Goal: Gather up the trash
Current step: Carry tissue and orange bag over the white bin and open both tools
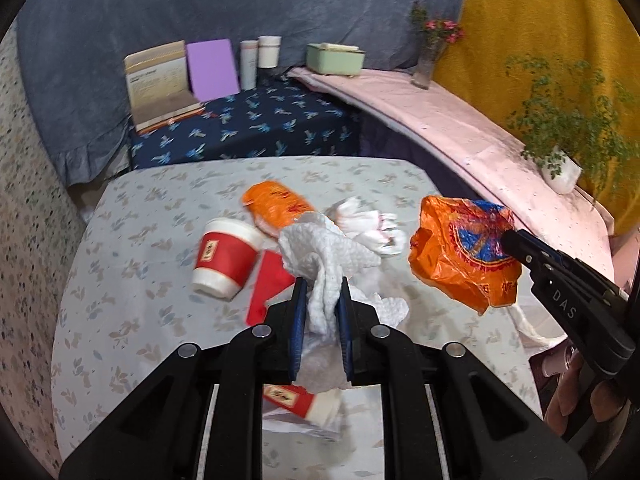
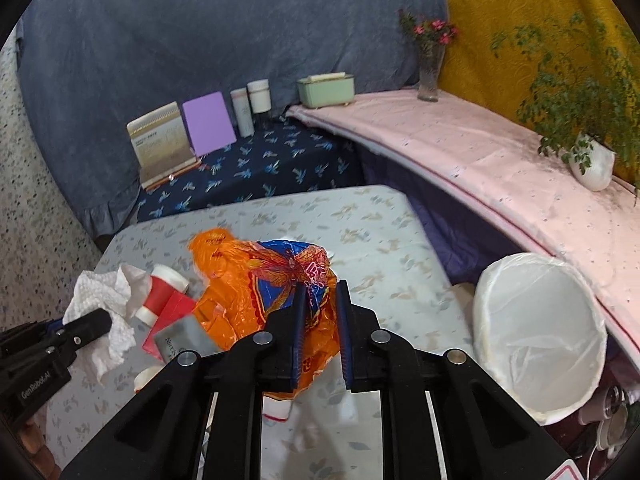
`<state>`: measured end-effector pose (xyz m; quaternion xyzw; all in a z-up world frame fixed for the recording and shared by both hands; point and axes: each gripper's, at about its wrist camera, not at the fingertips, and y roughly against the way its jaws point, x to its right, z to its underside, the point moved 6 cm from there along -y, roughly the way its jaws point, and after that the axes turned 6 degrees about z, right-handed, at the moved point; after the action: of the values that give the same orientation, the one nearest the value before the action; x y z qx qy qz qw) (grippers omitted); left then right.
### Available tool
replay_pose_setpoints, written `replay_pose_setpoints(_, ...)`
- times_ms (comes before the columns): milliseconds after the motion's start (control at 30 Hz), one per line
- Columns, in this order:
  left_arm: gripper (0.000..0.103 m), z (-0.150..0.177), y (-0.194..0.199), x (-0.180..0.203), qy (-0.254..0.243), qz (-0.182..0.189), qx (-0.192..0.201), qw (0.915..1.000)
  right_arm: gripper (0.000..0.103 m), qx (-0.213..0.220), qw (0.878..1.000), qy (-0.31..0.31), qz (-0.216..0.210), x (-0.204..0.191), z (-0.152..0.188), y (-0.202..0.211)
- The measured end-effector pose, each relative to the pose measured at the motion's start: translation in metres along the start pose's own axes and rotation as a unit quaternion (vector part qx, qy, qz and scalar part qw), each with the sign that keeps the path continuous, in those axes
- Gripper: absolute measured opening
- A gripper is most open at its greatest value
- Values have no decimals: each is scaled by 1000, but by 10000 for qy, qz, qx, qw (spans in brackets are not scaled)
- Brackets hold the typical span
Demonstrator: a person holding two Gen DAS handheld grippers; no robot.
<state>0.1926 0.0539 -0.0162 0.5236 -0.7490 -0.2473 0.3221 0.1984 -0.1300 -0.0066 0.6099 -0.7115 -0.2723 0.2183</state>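
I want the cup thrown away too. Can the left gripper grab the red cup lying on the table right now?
Probably not yet. The left gripper is shut on the white paper towel, so its jaws are full, though nothing blocks the red cup.

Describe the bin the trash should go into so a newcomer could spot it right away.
Find the long pink-covered shelf on the right. Just below it, off the floral table's right edge, stands the round bin, the only open container here, lined with a white translucent bag.

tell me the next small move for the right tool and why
Probably swing the right tool, shut on the orange wrapper, right to the white-lined bin and release. The wrapper already hangs clear of the table, and the bin stands open just beside it.
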Motion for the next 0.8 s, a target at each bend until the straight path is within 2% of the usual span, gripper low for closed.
replay_pose_setpoints(167, 15, -8, 0, 39, -236, 258, 57, 9994, 14, 197, 9994, -172, 238, 34, -11, 16)
replay_pose_setpoints(433, 15, -17, -10, 111, -695, 707, 65, 9951, 14, 328, 9949, -576, 762, 109, -16, 32)
replay_pose_setpoints(800, 15, -19, -30, 222, -1337, 1528, 59, 9791, 14, 229, 9819, -1032, 1573, 218, -2, 39)
